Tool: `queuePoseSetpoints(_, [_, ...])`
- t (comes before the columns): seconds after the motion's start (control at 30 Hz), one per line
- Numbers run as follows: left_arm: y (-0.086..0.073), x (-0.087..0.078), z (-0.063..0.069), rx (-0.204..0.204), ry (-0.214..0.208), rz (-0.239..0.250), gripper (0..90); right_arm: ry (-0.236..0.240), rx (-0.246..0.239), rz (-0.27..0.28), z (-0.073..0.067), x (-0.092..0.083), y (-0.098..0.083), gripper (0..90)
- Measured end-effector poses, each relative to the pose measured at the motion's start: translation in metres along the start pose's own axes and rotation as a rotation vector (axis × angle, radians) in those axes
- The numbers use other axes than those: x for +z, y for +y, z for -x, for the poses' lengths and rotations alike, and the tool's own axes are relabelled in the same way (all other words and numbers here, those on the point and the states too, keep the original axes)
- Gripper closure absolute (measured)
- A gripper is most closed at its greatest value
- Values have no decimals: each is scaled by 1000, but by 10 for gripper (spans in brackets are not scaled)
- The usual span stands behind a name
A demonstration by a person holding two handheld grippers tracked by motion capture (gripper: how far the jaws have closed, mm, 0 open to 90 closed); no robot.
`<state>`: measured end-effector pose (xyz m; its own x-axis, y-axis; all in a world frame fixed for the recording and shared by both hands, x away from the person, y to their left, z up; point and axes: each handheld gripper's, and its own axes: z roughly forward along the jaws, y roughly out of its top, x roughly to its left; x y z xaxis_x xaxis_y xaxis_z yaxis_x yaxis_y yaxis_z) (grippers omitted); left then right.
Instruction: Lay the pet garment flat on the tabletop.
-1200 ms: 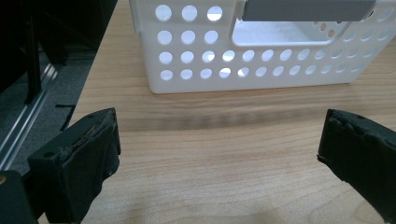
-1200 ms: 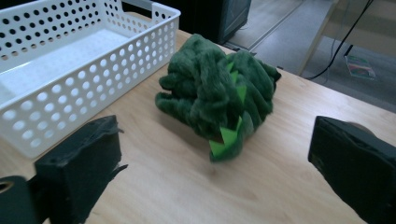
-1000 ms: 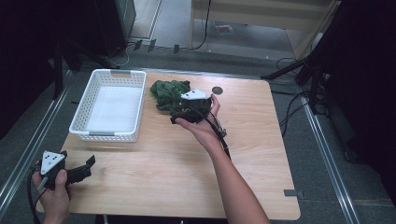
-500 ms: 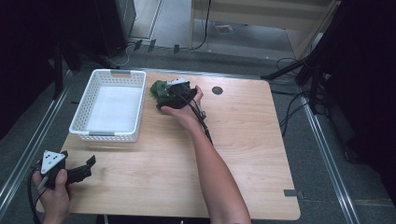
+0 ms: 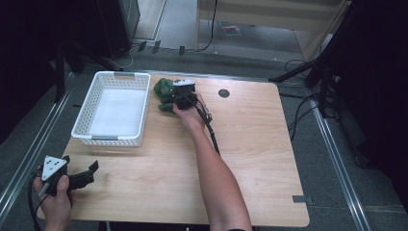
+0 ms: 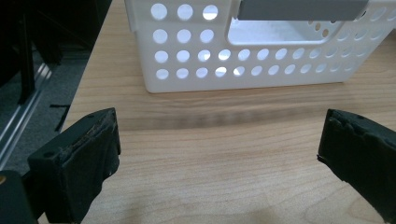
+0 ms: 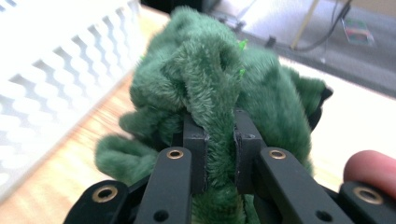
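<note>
Pinching only a fold of the green plush toy (image 7: 219,88) beside the white basket (image 5: 113,139), your right gripper (image 7: 219,154) could lose it mid-lift — fur slips — while your left gripper (image 6: 217,154) idles, jaws apart.

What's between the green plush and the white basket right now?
Nothing visible. The green plush, pinched in the right gripper, sits just beside the white basket; only the basket's own right wall separates it from the empty inside. The left gripper is open, far off at the near-left corner.
</note>
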<state>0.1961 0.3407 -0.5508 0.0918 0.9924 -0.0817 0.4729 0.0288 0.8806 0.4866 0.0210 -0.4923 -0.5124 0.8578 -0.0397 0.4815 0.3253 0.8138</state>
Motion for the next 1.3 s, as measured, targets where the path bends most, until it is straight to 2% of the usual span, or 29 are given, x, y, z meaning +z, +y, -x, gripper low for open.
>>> queuePoseSetpoints(0.13, [4, -5, 5, 11, 5, 25, 0, 61, 32, 89, 4, -42, 8, 815])
queuePoseSetpoints(0.27, [10, -8, 13, 25, -11, 55, 0, 88, 38, 142, 4, -78, 10, 815])
queuePoseSetpoints(0.33, [16, -13, 24, 38, -39, 74, 0, 94, 37, 161, 4, -97, 8, 815])
queuePoseSetpoints(0.37, [16, -13, 24, 38, -39, 74, 0, 99, 29, 171, 4, -105, 8, 815])
queuePoseSetpoints(0.4, [17, -14, 28, 47, -47, 78, 0, 99, 29, 171, 4, -105, 8, 815])
queuePoseSetpoints(0.43, [19, -15, 33, 45, -62, 88, 0, 98, 14, 178, 3, -113, 7, 815])
queuePoseSetpoints(0.47, [22, -16, 40, 45, -94, 102, 0, 101, 3, 194, 2, -129, 5, 815])
queuePoseSetpoints(0.57, [30, -15, 51, 48, -148, 107, 0, 118, 18, 218, 2, -152, 2, 814])
queuePoseSetpoints(0.6, [30, -15, 51, 48, -148, 107, 0, 123, 18, 225, 2, -161, 1, 814])
queuePoseSetpoints(0.63, [35, -14, 58, 46, -173, 112, 0, 125, 16, 230, 2, -165, -1, 813])
queuePoseSetpoints(0.67, [35, -14, 58, 46, -173, 112, 0, 125, 16, 230, 2, -165, -1, 813])
queuePoseSetpoints(0.7, [40, -13, 66, 58, -188, 117, 0, 134, 13, 244, 0, -179, -5, 813])
queuePoseSetpoints(0.8, [46, -9, 77, 70, -217, 129, 0, 146, 17, 257, 0, -193, -12, 813])
queuePoseSetpoints(0.83, [46, -9, 77, 70, -217, 129, 0, 148, 16, 259, 0, -197, -15, 813])
queuePoseSetpoints(0.9, [53, -4, 87, 78, -256, 139, 0, 152, 10, 268, 0, -205, -22, 812])
queuePoseSetpoints(0.97, [56, -3, 90, 84, -263, 139, 0, 161, 13, 275, 0, -209, -26, 812])
queuePoseSetpoints(1.0, [60, -1, 95, 84, -271, 145, 0, 161, 6, 276, -1, -216, -35, 811])
queuePoseSetpoints(1.07, [65, 2, 102, 83, -291, 153, 0, 165, 3, 275, -1, -218, -38, 811])
queuePoseSetpoints(1.1, [68, 4, 105, 84, -298, 152, 0, 173, 2, 279, -2, -223, -48, 810])
queuePoseSetpoints(1.17, [72, 9, 112, 78, -319, 153, 0, 180, 4, 278, -2, -225, -52, 810])
queuePoseSetpoints(1.3, [79, 20, 124, 73, -372, 144, 0, 214, -11, 283, -2, -233, -73, 810])
